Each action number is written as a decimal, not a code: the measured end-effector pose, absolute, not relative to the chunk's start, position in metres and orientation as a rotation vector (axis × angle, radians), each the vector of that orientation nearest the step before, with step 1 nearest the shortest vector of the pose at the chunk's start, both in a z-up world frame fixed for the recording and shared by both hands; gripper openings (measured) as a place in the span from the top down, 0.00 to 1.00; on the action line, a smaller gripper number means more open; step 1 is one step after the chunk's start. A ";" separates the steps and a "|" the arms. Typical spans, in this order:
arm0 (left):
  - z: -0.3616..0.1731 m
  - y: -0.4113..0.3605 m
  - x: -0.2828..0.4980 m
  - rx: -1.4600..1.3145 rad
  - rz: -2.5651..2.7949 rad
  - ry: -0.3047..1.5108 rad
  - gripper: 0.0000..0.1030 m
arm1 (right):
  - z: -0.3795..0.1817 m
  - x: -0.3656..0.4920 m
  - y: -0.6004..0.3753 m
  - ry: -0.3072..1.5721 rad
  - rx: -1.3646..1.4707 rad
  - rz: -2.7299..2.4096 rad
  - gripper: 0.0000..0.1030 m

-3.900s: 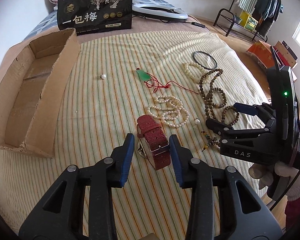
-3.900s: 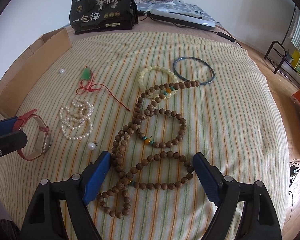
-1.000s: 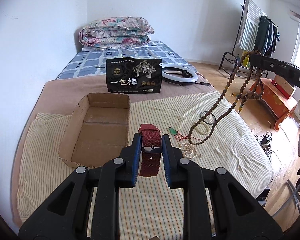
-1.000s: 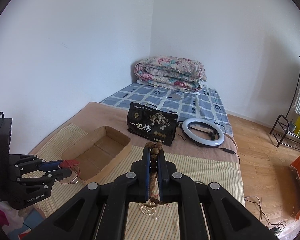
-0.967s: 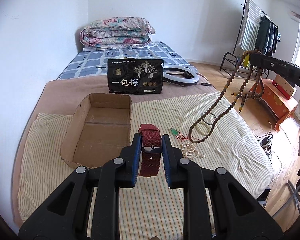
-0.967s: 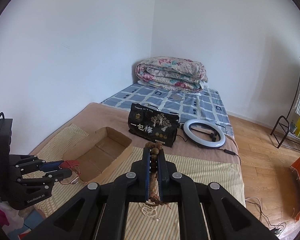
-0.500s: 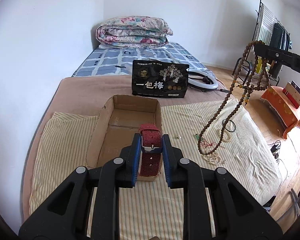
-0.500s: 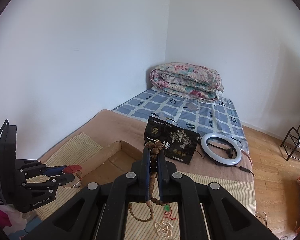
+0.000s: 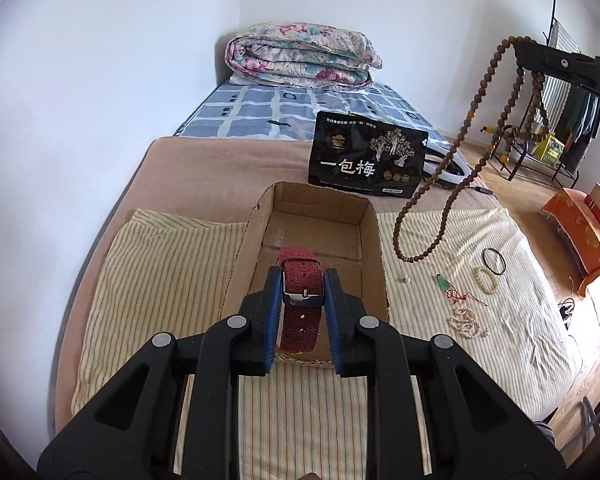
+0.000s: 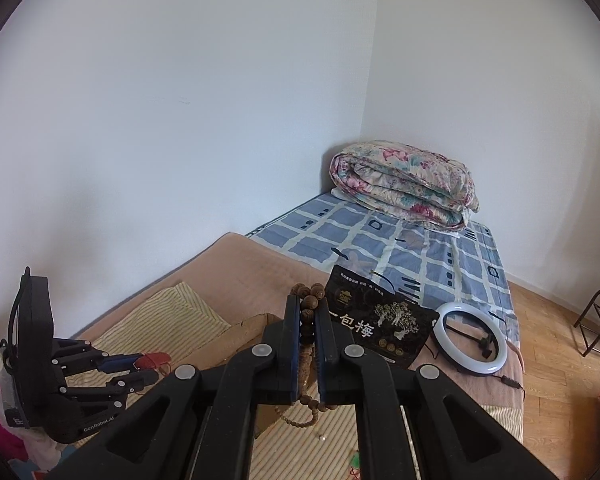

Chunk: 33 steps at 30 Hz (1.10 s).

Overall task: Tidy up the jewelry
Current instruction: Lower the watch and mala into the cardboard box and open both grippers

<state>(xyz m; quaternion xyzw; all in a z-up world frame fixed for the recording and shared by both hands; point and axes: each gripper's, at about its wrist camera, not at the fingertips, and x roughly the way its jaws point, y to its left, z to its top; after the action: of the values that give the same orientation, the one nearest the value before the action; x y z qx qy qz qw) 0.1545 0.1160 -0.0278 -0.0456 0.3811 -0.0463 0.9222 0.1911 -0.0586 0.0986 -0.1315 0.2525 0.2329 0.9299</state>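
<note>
Striped yellow bedspread (image 9: 160,280) is spread under an open brown cardboard box (image 9: 374,240). Above the box, a red woven-strap watch (image 9: 302,296) is clamped in the left gripper (image 9: 302,280). Off to the right, a long brown wooden bead strand (image 9: 456,148) is pinched tight and dangled by the right gripper (image 10: 308,312).

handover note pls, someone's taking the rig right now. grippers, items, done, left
Left gripper: shut on the red watch, held over the cardboard box.
Right gripper: shut on the wooden bead necklace, which hangs in the air right of the box.
Still on the striped sheet: dark bangle, pale bead bracelet, green pendant, pearl strand, loose pearl.
Done: nothing seen lying in the box.
Left: drop both, then collect the rest.
</note>
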 end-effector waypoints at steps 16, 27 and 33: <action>-0.062 0.127 0.177 -0.119 -0.089 0.837 0.81 | 0.048 0.247 -0.022 0.605 -0.232 0.515 0.96; -0.094 0.126 0.196 -0.140 -0.088 0.883 0.81 | -0.016 0.291 -0.018 0.739 -0.205 0.495 0.96; -0.112 0.124 0.206 -0.149 -0.091 0.912 0.81 | -0.050 0.300 -0.017 0.805 -0.204 0.490 0.96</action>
<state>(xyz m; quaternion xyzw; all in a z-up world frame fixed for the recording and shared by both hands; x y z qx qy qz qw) 0.2063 0.1245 -0.1118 -0.0716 0.4398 -0.0440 0.8941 0.2996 -0.0166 -0.0503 -0.0980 0.3869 0.2355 0.8861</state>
